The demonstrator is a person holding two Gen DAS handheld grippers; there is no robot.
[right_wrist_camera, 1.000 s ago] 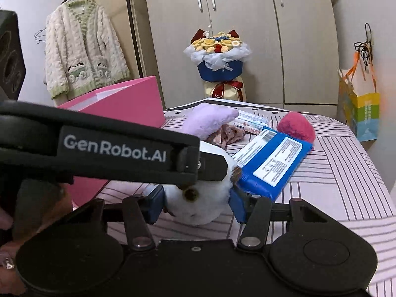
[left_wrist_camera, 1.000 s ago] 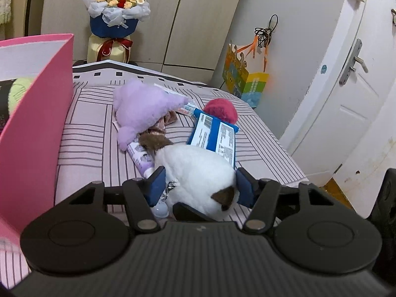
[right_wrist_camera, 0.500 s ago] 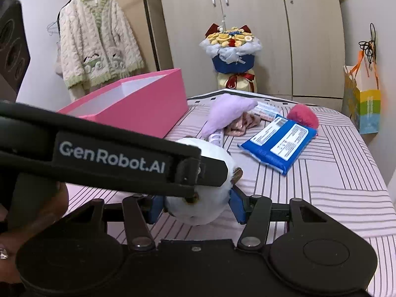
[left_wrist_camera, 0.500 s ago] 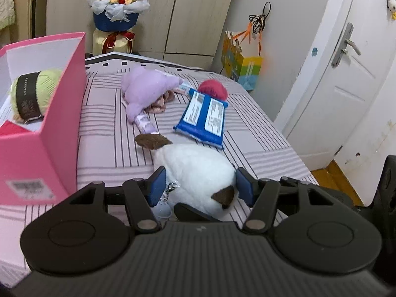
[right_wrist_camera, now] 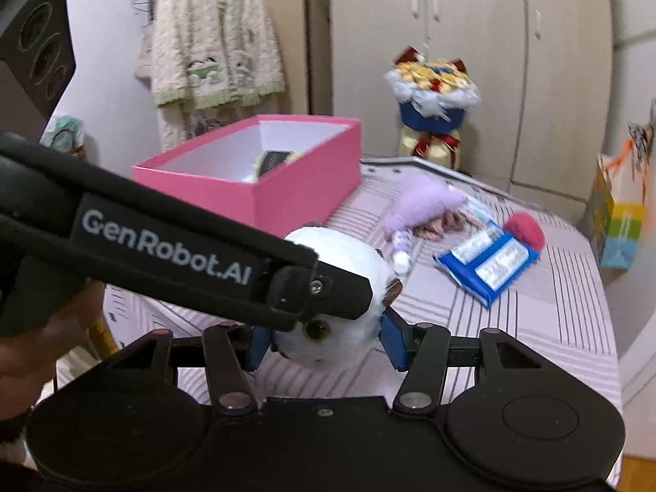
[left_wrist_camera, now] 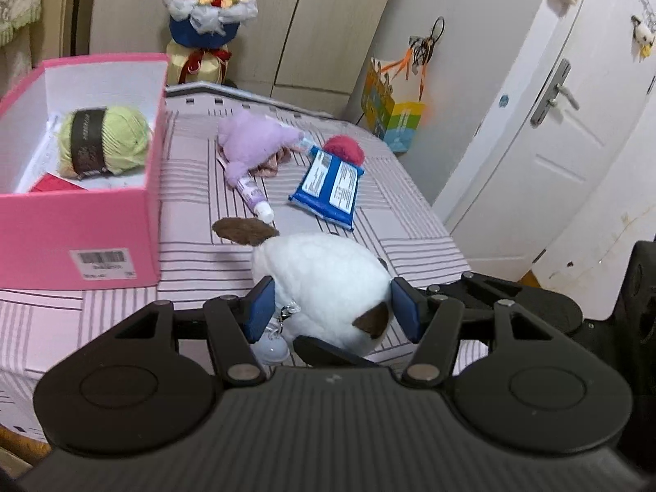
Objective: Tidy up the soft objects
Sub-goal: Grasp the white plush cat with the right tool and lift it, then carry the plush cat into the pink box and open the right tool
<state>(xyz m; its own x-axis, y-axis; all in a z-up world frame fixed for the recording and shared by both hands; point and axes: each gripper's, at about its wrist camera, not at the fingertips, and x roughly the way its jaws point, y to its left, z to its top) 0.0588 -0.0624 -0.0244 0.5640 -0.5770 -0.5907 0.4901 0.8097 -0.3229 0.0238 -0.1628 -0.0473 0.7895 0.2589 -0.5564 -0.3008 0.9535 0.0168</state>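
Both grippers, left (left_wrist_camera: 330,307) and right (right_wrist_camera: 324,338), pinch one white plush toy (left_wrist_camera: 324,283) between their blue pads.

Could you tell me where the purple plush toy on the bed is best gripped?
Grip the purple plush toy across its fat fluffy middle, coming from above. It lies flat over the lotion tube and a brownish fabric item, so a low side approach would snag those.

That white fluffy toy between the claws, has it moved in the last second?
Yes. The white plush toy has been lifted up and back from the bed; the blue packet now lies well beyond it.
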